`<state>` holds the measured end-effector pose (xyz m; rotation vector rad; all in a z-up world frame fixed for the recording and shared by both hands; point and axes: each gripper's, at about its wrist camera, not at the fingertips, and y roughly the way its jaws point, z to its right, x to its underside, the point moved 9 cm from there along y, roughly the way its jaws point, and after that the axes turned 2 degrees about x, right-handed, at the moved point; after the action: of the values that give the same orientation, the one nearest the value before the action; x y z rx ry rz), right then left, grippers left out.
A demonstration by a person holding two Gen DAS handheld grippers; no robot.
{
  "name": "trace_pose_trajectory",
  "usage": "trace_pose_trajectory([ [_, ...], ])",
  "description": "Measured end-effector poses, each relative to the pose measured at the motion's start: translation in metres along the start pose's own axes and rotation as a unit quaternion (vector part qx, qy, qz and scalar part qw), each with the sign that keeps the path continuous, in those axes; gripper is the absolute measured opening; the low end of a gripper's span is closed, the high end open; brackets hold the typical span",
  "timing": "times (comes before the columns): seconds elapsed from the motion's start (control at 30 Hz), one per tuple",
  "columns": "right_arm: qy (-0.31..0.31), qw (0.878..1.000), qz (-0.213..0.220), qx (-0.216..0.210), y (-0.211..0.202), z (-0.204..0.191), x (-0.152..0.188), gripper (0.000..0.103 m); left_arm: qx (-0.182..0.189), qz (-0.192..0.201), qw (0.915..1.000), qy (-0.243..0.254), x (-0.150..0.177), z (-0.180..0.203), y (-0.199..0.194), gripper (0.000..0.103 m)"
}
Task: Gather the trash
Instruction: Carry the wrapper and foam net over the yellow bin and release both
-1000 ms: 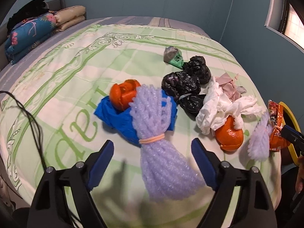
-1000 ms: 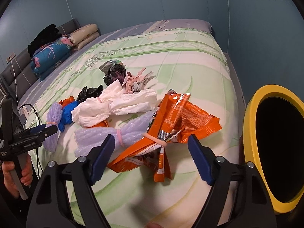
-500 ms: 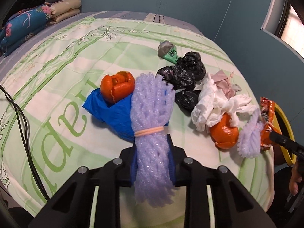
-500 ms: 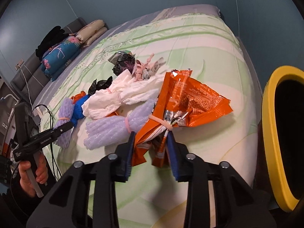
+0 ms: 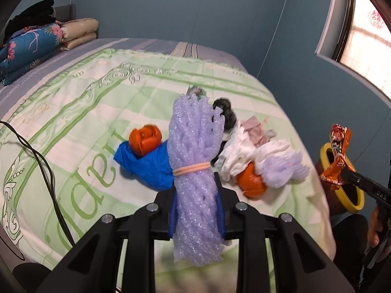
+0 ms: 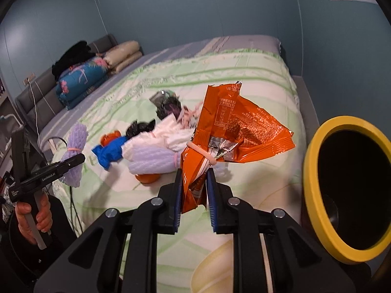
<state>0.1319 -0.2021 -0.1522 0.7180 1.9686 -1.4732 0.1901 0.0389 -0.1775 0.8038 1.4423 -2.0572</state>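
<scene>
My left gripper (image 5: 195, 205) is shut on a purple foam net bundle (image 5: 195, 161) tied with a rubber band and holds it above the bed. My right gripper (image 6: 194, 195) is shut on an orange snack bag bundle (image 6: 227, 131), lifted near the yellow-rimmed trash bin (image 6: 312, 171). On the bed lie a blue bag (image 5: 144, 163), orange peels (image 5: 145, 139), black bags (image 6: 139, 128), white paper (image 5: 239, 151) and a second purple foam net (image 6: 151, 158). In the left wrist view the orange bag (image 5: 338, 146) hangs over the bin (image 5: 325, 150).
The bed has a green and white quilt (image 5: 85, 102). Folded blankets and pillows (image 6: 83, 78) sit at its head. A black cable (image 5: 46, 171) runs over the near left edge. Blue walls surround the bed, with a window (image 5: 366, 36) on the right.
Both grippers closed from open, the left on the purple foam net, the right on the orange bag. Both bundles have lifted off the bed; the orange bag moved towards the bin.
</scene>
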Motion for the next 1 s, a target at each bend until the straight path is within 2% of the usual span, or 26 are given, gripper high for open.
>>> trace_pose_trajectory([
  [0.3,0.014,0.999,0.050,-0.005,-0.047,0.007,-0.012,0.017,0.023,0.039,0.9988,0.016,-0.020,0.030,-0.038,0.023],
  [0.47,0.015,0.997,0.076,-0.001,-0.067,0.015,-0.019,0.017,0.038,0.045,0.9977,0.034,-0.030,0.053,-0.046,0.023],
  [0.73,0.029,0.994,0.104,0.018,-0.087,0.042,-0.028,0.017,0.070,0.045,0.9938,0.074,-0.046,0.109,-0.037,0.024],
  [1.0,0.039,0.990,0.123,0.053,-0.104,0.078,-0.037,0.017,0.120,0.031,0.9852,0.118,-0.057,0.179,-0.008,0.024],
])
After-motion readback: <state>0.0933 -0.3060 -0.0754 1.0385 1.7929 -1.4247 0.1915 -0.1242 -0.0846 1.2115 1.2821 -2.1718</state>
